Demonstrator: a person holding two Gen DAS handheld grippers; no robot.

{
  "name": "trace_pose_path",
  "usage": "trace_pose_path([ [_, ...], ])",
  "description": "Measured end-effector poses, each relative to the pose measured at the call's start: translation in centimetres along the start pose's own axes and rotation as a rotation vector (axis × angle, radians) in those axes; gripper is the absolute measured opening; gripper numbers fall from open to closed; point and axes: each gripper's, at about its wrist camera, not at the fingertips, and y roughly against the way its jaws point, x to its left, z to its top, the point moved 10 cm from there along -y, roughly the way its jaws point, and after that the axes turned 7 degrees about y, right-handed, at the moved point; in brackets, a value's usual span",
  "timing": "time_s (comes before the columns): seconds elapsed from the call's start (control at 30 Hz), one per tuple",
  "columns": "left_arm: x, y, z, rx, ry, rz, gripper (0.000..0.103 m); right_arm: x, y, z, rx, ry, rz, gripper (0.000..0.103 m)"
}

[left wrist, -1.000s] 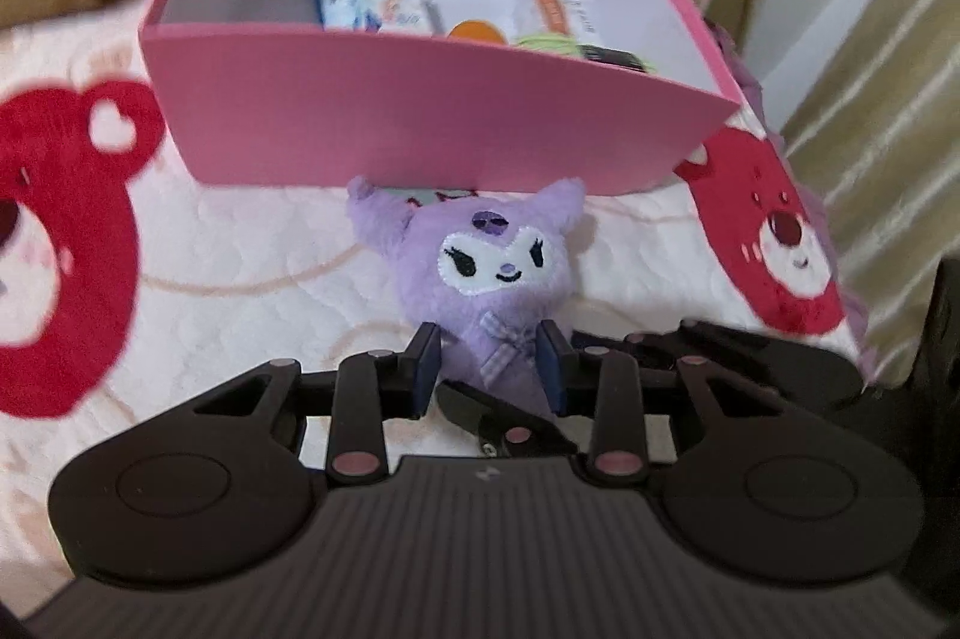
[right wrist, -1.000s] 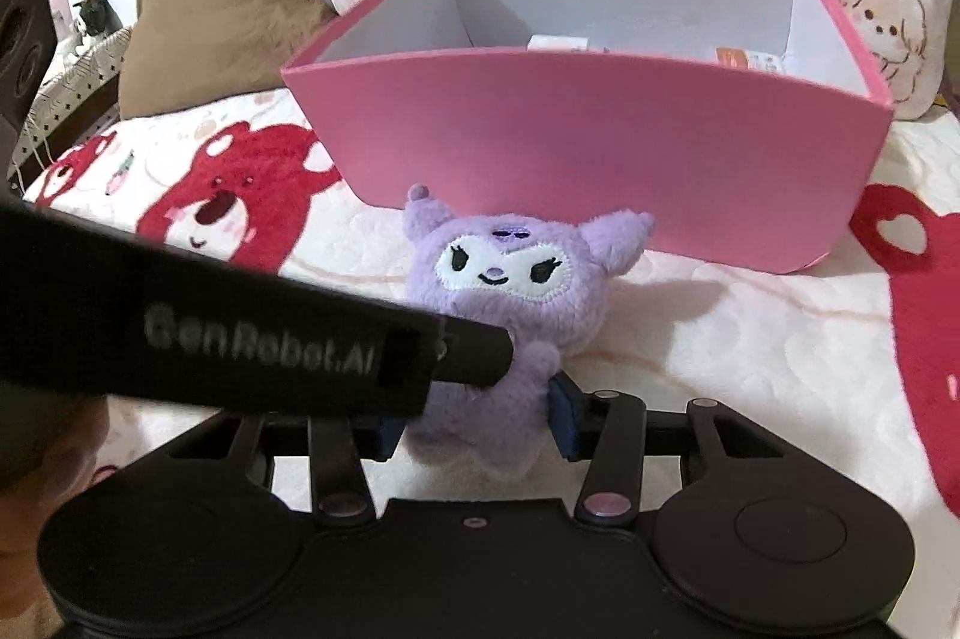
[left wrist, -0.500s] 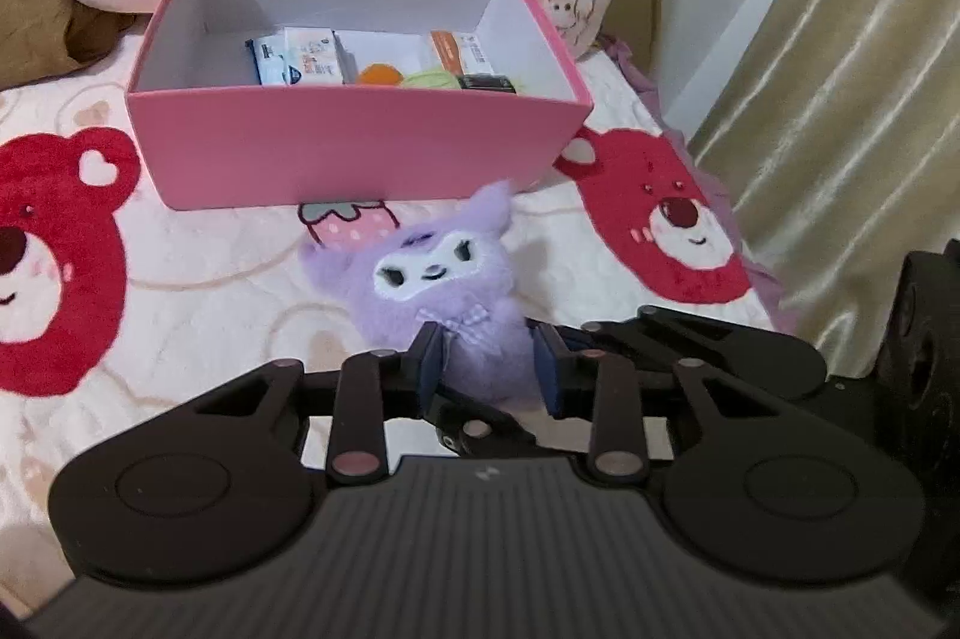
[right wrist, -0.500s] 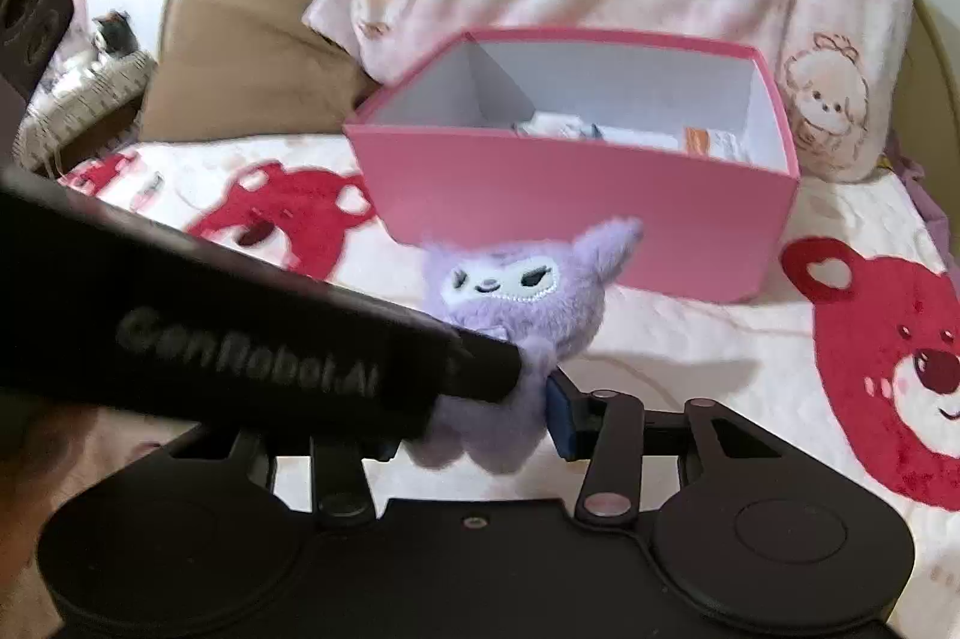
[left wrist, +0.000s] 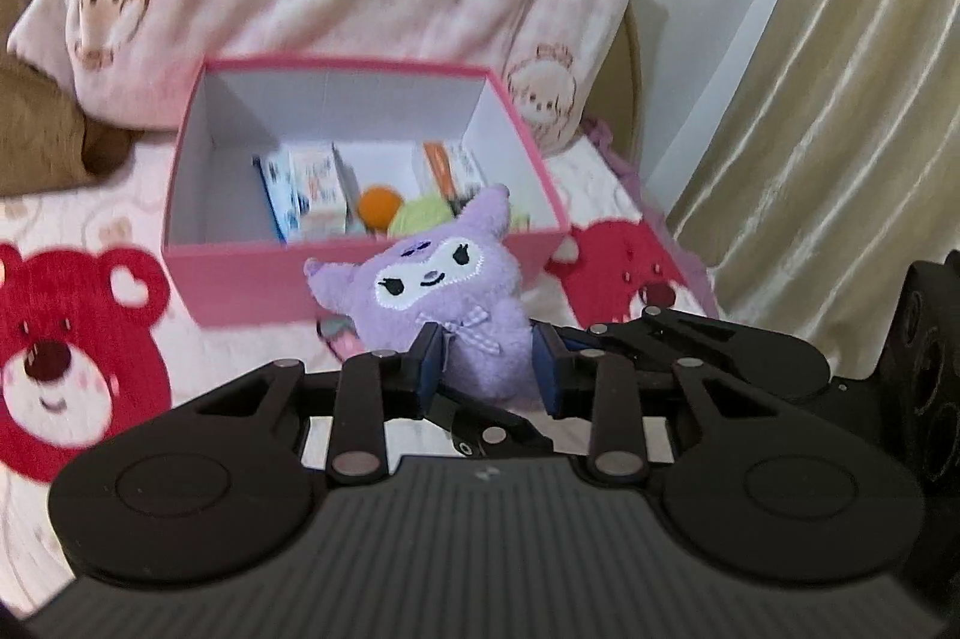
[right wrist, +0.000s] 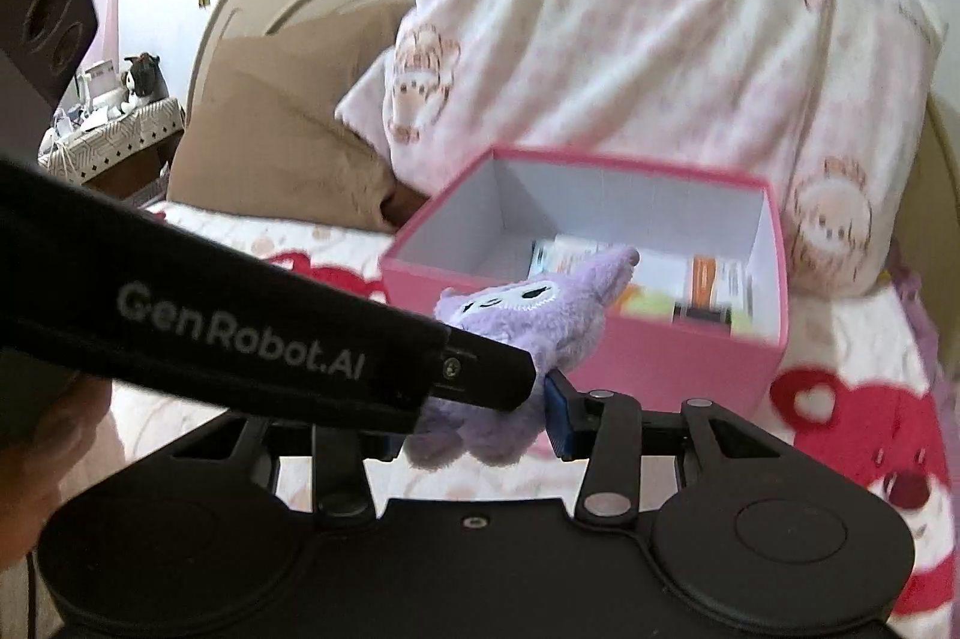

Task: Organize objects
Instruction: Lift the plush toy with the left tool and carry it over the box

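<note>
Both grippers, left gripper (left wrist: 489, 369) and right gripper (right wrist: 474, 429), had jaws clamped on the purple plush (left wrist: 447, 303), held above the bed; next, carry it over the pink box (left wrist: 240, 291) and release.

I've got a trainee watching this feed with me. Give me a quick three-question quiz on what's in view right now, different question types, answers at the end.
1. True or false: the fluffy purple plush toy is lying inside the pink cardboard box.
2. How many tools grip the plush? A) none B) one C) two
3. Fill in: the box sits on a bedspread printed with red ____.

Key:
1. False. It is held up in front of the box, off the bedspread.
2. C. The left tool and the right tool are both shut on its lower body.
3. Bears.
</note>
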Motion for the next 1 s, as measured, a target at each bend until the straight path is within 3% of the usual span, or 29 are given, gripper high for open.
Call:
trace_pose_path([
  [0.4, -0.1, -0.8, 10.2, -0.058, -0.009, 0.005, 0.031, -3.8, -3.1, 8.8, -0.059, 0.128, 0.002, 0.048],
  [0.57, 1.0, -4.7, 12.9, 0.009, 0.028, 0.012, 0.031, -6.0, -7.8, 10.3, 0.035, 0.246, 0.037, 0.047],
  [1.0, 7.2, -15.0, 13.9, 0.05, 0.209, -0.019, 0.031, -10.6, -18.5, 7.9, 0.249, 0.227, 0.173, 0.046],
])
